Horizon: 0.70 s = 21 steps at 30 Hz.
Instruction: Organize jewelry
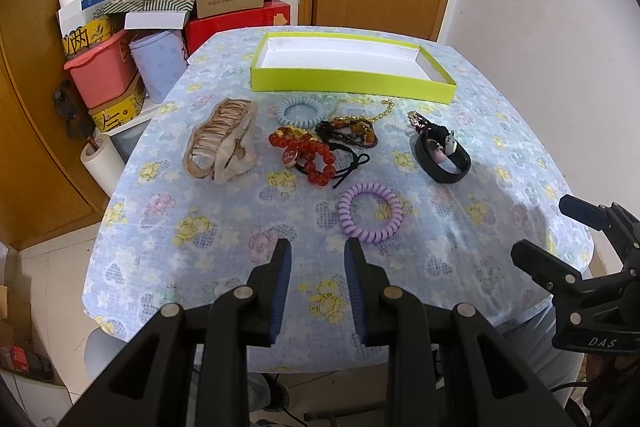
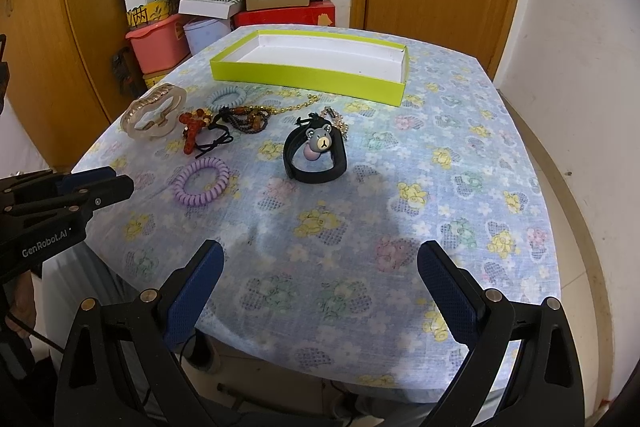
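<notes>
Jewelry pile (image 1: 320, 143) lies before lime tray (image 1: 352, 83); left gripper (image 1: 318, 247) narrowly apart, right gripper (image 2: 320, 259) wide apart, both empty.

Tray (image 1: 352, 81) at table (image 1: 224, 211) far edge — jewelry pile (image 1: 320, 143) in front, coil band (image 1: 370, 211) nearest, wristband (image 1: 442, 155) to right.

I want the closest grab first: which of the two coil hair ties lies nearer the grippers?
The purple coil hair tie, alone at the near side. The light blue coil hair tie lies farther back, close to the green box.
</notes>
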Available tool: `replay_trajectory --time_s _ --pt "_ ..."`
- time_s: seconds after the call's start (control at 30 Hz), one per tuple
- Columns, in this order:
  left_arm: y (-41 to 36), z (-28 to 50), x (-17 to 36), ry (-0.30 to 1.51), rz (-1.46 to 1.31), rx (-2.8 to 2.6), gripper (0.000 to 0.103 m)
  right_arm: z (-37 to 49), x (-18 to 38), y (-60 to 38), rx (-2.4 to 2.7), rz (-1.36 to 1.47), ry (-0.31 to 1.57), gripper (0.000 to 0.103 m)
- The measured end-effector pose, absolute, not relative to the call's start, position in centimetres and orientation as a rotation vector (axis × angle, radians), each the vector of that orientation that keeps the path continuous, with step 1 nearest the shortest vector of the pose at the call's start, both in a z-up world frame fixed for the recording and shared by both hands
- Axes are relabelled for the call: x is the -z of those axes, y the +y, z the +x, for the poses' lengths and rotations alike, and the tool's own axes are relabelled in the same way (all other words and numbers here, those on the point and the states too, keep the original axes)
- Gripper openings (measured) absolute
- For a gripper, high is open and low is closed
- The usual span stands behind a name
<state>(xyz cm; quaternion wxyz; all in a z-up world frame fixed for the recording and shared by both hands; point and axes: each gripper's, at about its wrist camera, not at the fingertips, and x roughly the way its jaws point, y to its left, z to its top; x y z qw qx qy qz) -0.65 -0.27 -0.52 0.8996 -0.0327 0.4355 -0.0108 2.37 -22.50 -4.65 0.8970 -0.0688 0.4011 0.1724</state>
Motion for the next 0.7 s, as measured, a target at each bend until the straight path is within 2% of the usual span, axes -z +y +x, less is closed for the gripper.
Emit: replay_trajectory --time_s 0.7 --pt "-0.52 -0.75 0.57 0.903 -0.067 0.029 0.029 2.25 4.57 -22.50 -0.357 -0.143 0.831 0.098"
